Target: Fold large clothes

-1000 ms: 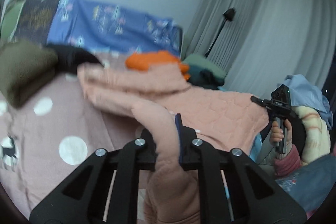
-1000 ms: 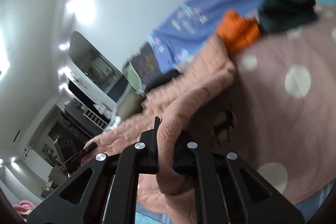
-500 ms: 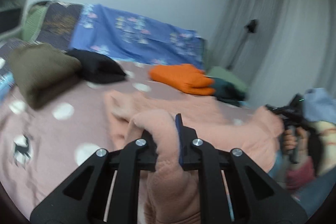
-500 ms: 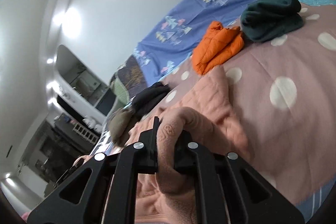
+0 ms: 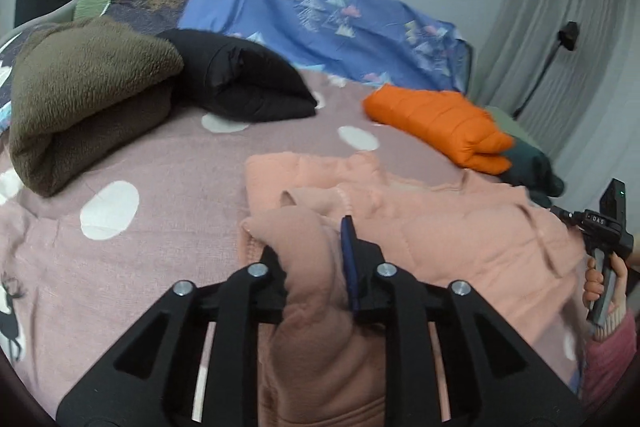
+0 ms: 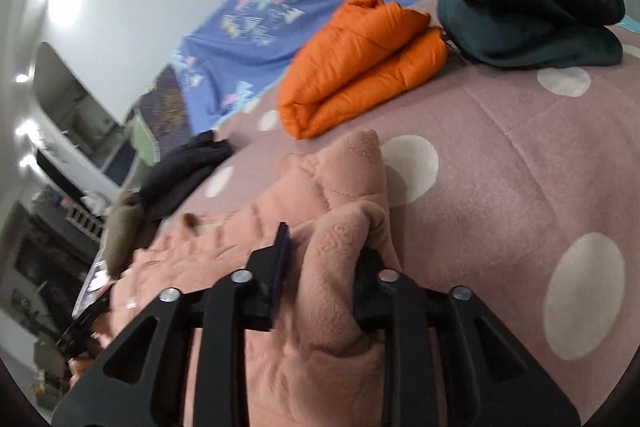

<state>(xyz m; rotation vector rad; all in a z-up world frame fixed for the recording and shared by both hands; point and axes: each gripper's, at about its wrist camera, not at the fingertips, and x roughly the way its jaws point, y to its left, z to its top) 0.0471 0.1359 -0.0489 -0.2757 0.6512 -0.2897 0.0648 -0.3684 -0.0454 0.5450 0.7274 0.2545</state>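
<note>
A large peach quilted garment lies spread on the pink polka-dot bed cover. My left gripper is shut on a bunched fold of its left edge, low over the bed. My right gripper has its jaws set wider than before around a fold of the garment at its right edge; the cloth still fills the gap. The right gripper also shows in the left wrist view, held in a hand at the garment's far right end.
Folded clothes lie along the back of the bed: an olive fleece, a black garment, an orange puffer jacket and a dark green fleece. A blue patterned sheet covers the headboard. Grey curtains hang at the right.
Both grippers came down from a raised hold and laid the peach garment on the bed. The right gripper's jaws stand wider apart than before.
</note>
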